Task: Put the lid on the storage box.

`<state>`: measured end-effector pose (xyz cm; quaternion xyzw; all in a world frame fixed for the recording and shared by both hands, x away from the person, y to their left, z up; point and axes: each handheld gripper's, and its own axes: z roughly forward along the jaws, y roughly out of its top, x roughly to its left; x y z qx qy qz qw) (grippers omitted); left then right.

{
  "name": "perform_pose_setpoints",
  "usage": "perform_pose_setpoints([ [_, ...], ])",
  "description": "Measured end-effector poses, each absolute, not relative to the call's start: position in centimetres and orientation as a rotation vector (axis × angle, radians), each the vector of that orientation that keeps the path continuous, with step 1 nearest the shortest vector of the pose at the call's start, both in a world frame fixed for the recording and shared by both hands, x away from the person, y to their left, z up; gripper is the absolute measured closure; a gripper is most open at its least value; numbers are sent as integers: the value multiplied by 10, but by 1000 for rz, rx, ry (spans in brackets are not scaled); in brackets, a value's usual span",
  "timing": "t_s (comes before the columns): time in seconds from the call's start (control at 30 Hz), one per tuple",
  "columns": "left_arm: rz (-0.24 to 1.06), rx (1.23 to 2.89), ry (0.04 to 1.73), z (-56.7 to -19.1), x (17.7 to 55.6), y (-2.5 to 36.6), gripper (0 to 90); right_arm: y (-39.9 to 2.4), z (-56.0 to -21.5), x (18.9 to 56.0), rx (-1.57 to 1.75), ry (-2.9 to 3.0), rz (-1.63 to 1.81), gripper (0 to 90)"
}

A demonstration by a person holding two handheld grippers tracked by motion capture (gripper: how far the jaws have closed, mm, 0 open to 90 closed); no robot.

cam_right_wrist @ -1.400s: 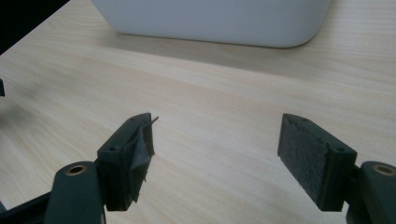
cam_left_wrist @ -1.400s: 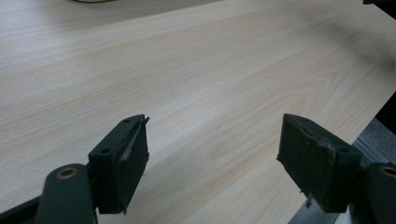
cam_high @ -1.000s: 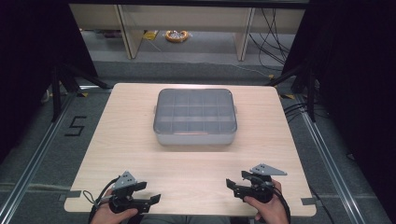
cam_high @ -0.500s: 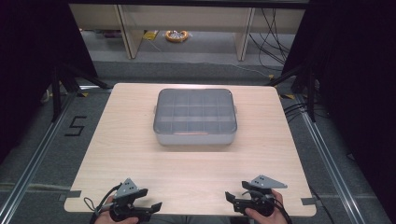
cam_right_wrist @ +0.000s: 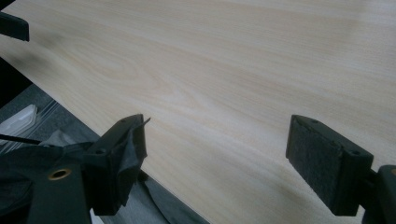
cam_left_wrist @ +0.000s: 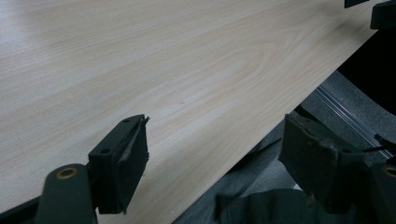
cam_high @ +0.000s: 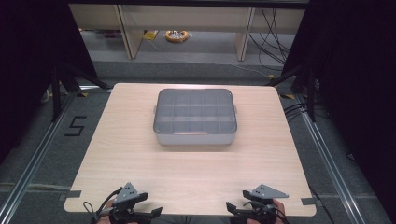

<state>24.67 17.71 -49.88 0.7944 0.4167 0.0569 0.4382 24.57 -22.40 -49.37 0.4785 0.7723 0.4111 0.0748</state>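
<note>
Here, the left hand-held gripper (cam_high: pixel 140 215) sits at the near edge of the pale wood-grain desk (cam_high: pixel 196 163), toward its left corner, held by a hand that comes in from below. Its own view shows the two black jaws spread wide with nothing between them, so it is released; one padded jaw hangs over the desk top and the other over the grey floor past the edge. A dark cable loops off its left side, and a grey three-cornered plate caps it.

Ahead of that gripper and off to its right, well apart from it, stands the grey translucent plastic compartment box with a closed lid (cam_high: pixel 195 116), near the middle of the desk. A grid of dividers shows through the lid. What lies in the compartments cannot be made out.

The right hand-held gripper (cam_high: pixel 243 212) sits at the same near edge, toward the right corner, with the box ahead of it and to its left, again well apart. Its jaws have just been opening and now stand wide apart with only bare desk between them, so it too is released. In its own view the left jaw overhangs the desk edge and the right jaw is above the wood. A grey three-cornered plate tops this one too.
</note>
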Motion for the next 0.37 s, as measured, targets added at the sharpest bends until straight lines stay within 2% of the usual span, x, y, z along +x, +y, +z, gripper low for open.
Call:
perform_pose_setpoints([
  [0.37, 142, 1978, 1037, -498, 247, 178, 232, -226, -496, 248, 1415, 2308, 1250, 210],
])
